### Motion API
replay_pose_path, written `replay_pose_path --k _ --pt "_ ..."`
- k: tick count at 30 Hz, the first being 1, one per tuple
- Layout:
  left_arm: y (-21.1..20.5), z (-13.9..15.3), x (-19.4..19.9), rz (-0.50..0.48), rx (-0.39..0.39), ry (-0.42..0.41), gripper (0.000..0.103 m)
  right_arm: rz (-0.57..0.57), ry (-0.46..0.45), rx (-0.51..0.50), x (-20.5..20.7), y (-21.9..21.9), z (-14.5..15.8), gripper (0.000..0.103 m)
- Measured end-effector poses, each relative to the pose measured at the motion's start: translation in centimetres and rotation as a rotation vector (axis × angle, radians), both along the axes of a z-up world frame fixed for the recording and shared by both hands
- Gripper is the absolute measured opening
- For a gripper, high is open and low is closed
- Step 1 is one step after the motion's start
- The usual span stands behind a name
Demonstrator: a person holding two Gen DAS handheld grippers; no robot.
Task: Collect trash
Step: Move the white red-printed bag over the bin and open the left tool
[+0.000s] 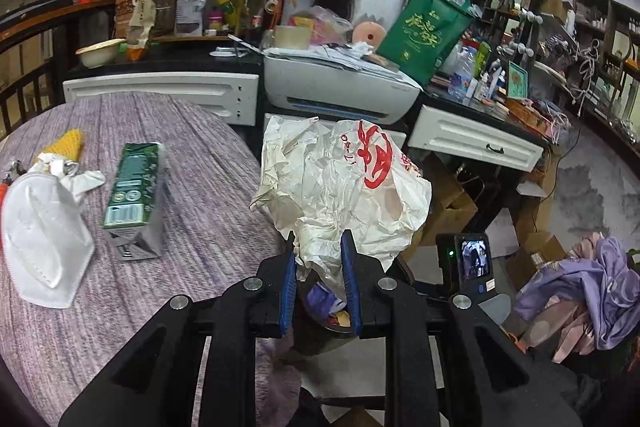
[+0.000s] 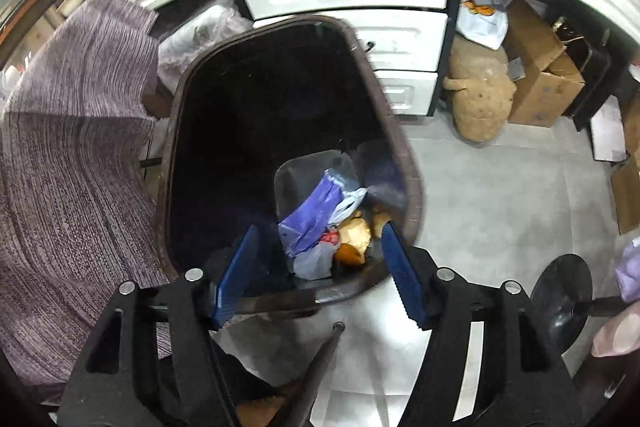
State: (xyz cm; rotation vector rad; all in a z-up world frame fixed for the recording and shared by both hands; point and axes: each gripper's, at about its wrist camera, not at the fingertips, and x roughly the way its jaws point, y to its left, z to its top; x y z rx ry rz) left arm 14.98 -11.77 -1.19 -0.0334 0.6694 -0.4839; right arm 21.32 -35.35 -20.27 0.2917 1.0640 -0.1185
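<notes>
Blue ribbed pads of the left gripper (image 1: 319, 247) are pinching the gathered neck of a crumpled white plastic bag (image 1: 344, 183), its jaws standing narrow around the bunched film. That bag is thin and heavily creased, printed with bold red characters, and it is billowing up past the desk's edge, above a dark bin whose contents are showing between the pads. On the desk (image 1: 192, 227), covered with a mauve woven cloth, a green carton (image 1: 134, 187) is lying on its side, dented at one end; a white folded face mask (image 1: 42, 243) is resting near it, and crumpled white paper (image 1: 76, 175) with a yellow mesh piece (image 1: 66, 143) is sitting just beyond the mask.

Over in the right wrist view, the right gripper (image 2: 318, 263) is pointing down into the bin (image 2: 400, 147) with its jaws spread wide and nothing between them. This bin is dark, with a rounded brownish rim, and at its bottom purple plastic wrap (image 2: 316, 211), a red scrap and orange-brown bits are lying in a heap. Pale floor tiles are surrounding it.
</notes>
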Motion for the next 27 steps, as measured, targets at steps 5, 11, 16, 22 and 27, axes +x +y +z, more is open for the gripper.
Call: replay_pose_path --k 5,11,16,22,27 --pt "-2.6 -1.2 0.4 -0.056 0.023 0.029 0.021 -0.071 -0.051 -0.026 -1.9 -2.5 1.9 0.067" --pt "-6.0 -3.5 1.2 -0.108 0.089 0.064 0.021 -0.193 -0.104 -0.03 -4.6 -6.5 4.1 0.068" --pt "-8.2 -5.5 2.3 -0.125 0.156 0.087 0.021 -0.269 -0.12 -0.018 -6.1 -9.4 4.6 0.076" --pt "-10.7 -7.5 3.9 -0.132 0.236 0.109 0.021 -0.279 -0.111 -0.011 -6.7 -10.2 4.3 0.076" --pt "-12.3 -9.3 4.7 -0.13 0.296 0.127 0.021 -0.274 -0.122 -0.003 -6.9 -10.1 4.5 0.076"
